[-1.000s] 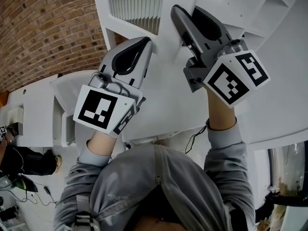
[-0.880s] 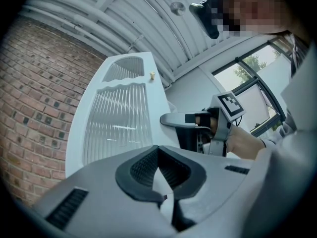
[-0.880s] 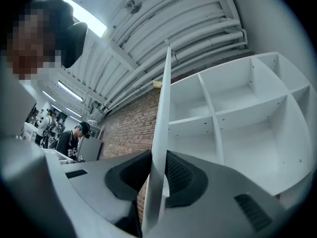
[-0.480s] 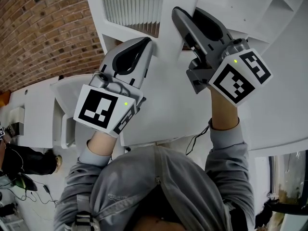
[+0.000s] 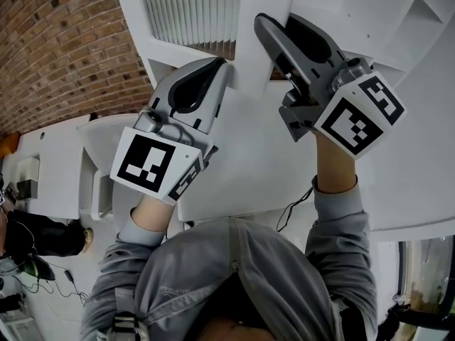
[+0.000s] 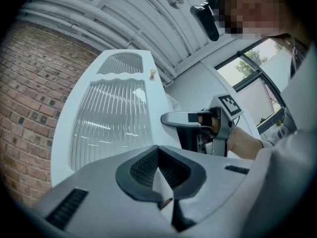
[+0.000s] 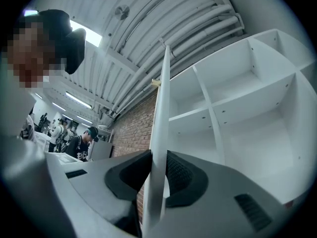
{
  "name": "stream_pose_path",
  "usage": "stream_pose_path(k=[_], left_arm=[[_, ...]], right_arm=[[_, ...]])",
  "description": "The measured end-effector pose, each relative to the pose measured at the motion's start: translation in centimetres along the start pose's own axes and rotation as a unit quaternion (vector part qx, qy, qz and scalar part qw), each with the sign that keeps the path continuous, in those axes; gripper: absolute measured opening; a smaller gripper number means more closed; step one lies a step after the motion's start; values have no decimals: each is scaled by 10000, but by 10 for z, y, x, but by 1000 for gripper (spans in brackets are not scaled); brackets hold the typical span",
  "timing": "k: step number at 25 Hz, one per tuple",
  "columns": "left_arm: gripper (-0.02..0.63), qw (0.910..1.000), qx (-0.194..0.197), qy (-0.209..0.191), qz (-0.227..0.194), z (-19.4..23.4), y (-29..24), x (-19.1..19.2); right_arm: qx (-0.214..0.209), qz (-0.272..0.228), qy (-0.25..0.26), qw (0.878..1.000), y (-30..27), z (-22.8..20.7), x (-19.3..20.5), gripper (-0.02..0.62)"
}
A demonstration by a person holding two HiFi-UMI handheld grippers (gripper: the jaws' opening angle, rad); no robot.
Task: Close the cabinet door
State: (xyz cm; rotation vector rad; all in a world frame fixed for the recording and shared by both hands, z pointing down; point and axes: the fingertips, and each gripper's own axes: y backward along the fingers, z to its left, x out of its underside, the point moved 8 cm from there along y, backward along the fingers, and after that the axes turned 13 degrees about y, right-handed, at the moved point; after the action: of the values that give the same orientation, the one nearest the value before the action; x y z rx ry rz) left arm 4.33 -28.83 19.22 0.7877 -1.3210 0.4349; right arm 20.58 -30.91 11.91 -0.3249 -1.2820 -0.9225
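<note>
The white cabinet door [image 5: 242, 148] stands open, with a ribbed glass panel [image 6: 109, 123] in its upper part. My right gripper [image 5: 261, 20] is shut on the door's free edge [image 7: 161, 108], which runs straight up between the dark pads [image 7: 185, 175]. It also shows in the left gripper view as the right gripper [image 6: 166, 118]. My left gripper [image 5: 222, 64] is shut with nothing in it. Its tip rests against the door's face just below the ribbed panel, and in its own view the left gripper [image 6: 158, 150] points at that face. The open white shelves [image 7: 237, 103] of the cabinet lie to the right of the door.
A brick wall [image 5: 57, 41] stands left of the cabinet. A low white counter [image 5: 57, 169] is at the far left. Several people [image 7: 81, 140] stand far off in the room. Windows [image 6: 252, 78] are behind me. More shelves [image 5: 370, 6] show at the upper right.
Both grippers and the door have shifted together a little. More of the ribbed panel now shows at the top, and the right hand sits slightly further right. Neither grip has changed.
</note>
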Motion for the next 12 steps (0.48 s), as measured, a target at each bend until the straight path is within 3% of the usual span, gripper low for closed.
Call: stream_pose_path(k=[12], left_arm=[[6, 10000, -82, 22, 15, 9, -28, 8]], right_arm=[[-353, -82, -172, 9992, -9, -28, 13, 97]])
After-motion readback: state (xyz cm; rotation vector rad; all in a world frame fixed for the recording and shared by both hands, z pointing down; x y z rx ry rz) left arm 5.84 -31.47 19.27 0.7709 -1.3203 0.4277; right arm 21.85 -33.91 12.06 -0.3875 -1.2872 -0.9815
